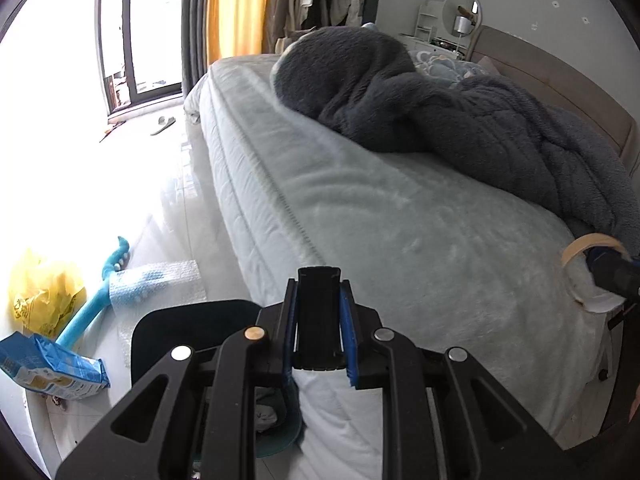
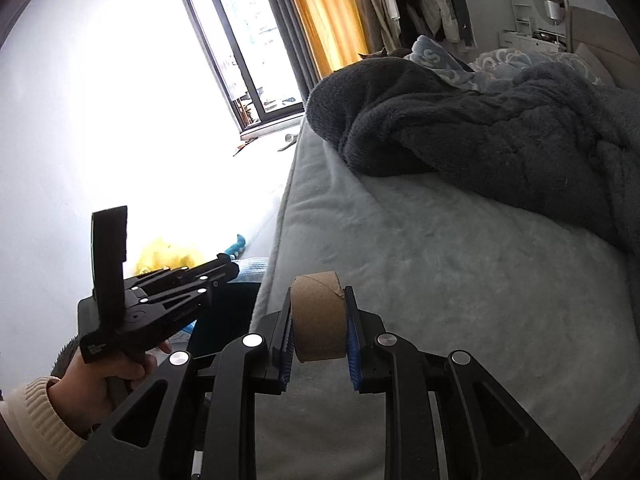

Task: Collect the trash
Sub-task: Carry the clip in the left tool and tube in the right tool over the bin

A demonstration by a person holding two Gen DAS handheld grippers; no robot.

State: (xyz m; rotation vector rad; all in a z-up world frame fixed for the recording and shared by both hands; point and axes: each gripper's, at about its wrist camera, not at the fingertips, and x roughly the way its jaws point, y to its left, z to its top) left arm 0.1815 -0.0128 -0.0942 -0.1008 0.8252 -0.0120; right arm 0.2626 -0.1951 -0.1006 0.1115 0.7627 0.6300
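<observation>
My right gripper (image 2: 318, 320) is shut on a brown cardboard tape roll (image 2: 318, 316), held above the near edge of the bed (image 2: 440, 260). The same roll (image 1: 588, 256) shows at the right edge of the left wrist view. My left gripper (image 1: 319, 312) is shut on a flat black object (image 1: 319, 316), which stands upright between its blue pads over the bed's side. In the right wrist view the left gripper (image 2: 224, 272) is to the left, beside the bed, above a dark bin (image 2: 224, 316). The bin (image 1: 192, 328) shows below my left gripper.
A dark grey fleece blanket (image 1: 460, 120) is heaped on the bed. On the floor to the left lie a yellow bag (image 1: 44, 292), a blue packet (image 1: 48, 368), a turquoise stick (image 1: 92, 304) and bubble wrap (image 1: 156, 284). A window and clothes rack stand beyond.
</observation>
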